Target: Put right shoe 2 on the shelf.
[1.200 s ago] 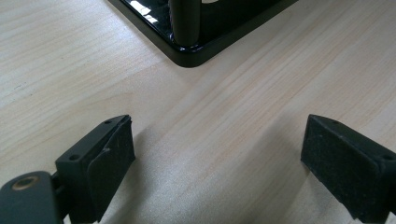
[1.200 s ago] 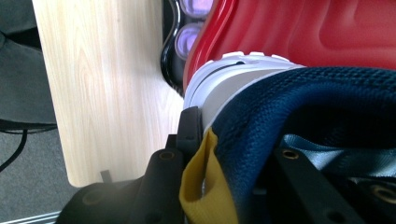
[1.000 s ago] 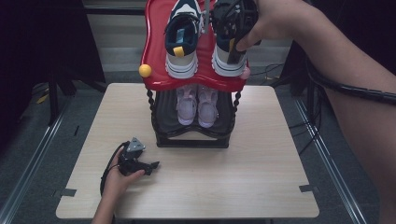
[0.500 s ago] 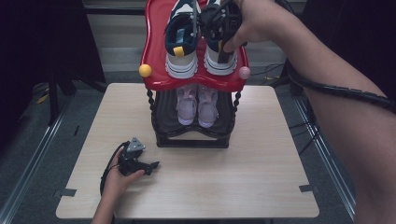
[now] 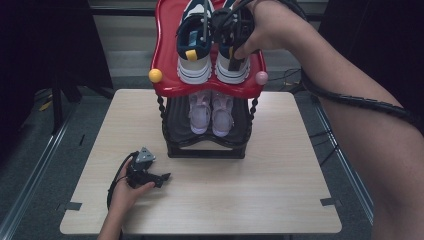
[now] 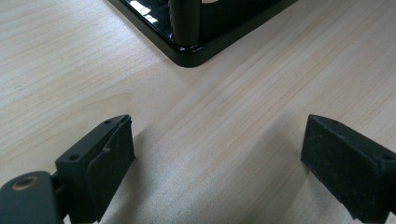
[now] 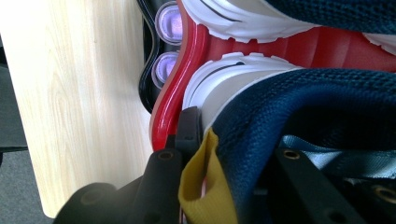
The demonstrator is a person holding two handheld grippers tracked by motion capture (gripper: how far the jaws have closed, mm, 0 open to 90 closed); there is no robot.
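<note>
We see the navy-and-white knit sneaker with a yellow heel tab (image 5: 231,55) standing on the glossy red top shelf (image 5: 165,60) of the small two-tier shoe rack, just beside its matching sneaker (image 5: 194,50). Our right gripper (image 5: 231,27) is clamped on its heel collar, one jaw outside by the yellow tab (image 7: 205,186), the other inside the shoe. Below, a pair of pale pink sneakers (image 5: 212,112) sits on the black lower shelf (image 5: 205,150). Our left gripper (image 5: 162,177) rests well apart on the light wooden table (image 5: 280,190), jaws spread wide and holding nothing.
</note>
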